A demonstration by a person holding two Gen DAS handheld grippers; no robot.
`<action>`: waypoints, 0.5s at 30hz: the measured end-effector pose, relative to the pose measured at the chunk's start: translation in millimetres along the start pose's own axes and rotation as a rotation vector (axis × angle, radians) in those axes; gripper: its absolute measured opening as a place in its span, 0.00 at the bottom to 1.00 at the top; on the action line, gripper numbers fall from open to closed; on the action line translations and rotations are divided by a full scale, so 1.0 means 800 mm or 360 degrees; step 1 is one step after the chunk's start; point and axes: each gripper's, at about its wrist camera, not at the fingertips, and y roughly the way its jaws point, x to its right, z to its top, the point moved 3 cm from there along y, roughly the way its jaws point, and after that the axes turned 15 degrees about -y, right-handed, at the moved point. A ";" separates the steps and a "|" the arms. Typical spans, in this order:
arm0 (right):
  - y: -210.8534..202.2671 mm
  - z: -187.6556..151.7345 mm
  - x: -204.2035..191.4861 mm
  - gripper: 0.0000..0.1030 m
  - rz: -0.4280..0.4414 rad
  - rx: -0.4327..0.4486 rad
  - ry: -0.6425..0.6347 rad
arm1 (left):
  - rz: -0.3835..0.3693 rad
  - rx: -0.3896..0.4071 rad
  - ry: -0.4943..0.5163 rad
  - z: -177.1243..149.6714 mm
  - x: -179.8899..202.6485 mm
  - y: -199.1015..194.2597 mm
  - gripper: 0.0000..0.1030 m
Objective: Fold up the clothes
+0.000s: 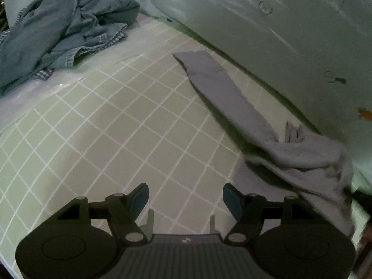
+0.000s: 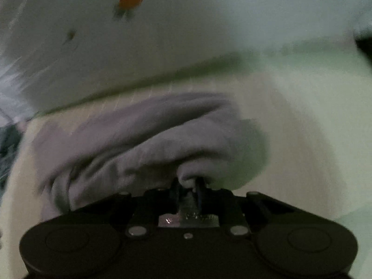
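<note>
the grey garment (image 1: 232, 88) lies along the far edge of the tabletop (image 1: 121, 125), one long strip flat, the near end bunched and lifted toward the right edge. right tongs (image 2: 188, 183) are clamped on a fold of this grey cloth (image 2: 148, 134). left tongs (image 1: 185, 197) are spread wide and empty above bare gridded surface, which offers open room. a crumpled blue denim garment (image 1: 58, 30) sits at the far left corner. the right wrist view is motion-blurred; the cloth's outline there is indistinct.
</note>
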 end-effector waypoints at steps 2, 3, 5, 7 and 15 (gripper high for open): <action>0.014 0.049 0.019 0.13 -0.0171 0.0028 -0.0039 | 0.0013 -0.0019 0.0025 0.003 0.005 0.009 0.69; 0.011 0.061 0.025 0.17 -0.0220 0.0049 -0.0031 | 0.0018 -0.0029 0.0037 0.004 0.008 0.012 0.69; -0.007 0.072 0.033 0.38 -0.0272 0.0105 0.0012 | 0.0013 -0.0055 0.0062 -0.002 0.011 0.015 0.75; -0.026 0.071 0.034 0.58 -0.0283 0.0137 0.0068 | 0.0008 -0.0080 0.0088 -0.007 0.014 0.018 0.75; -0.061 -0.017 -0.013 0.59 -0.0025 0.0060 0.0390 | -0.0034 -0.0093 0.0210 -0.028 0.024 0.007 0.77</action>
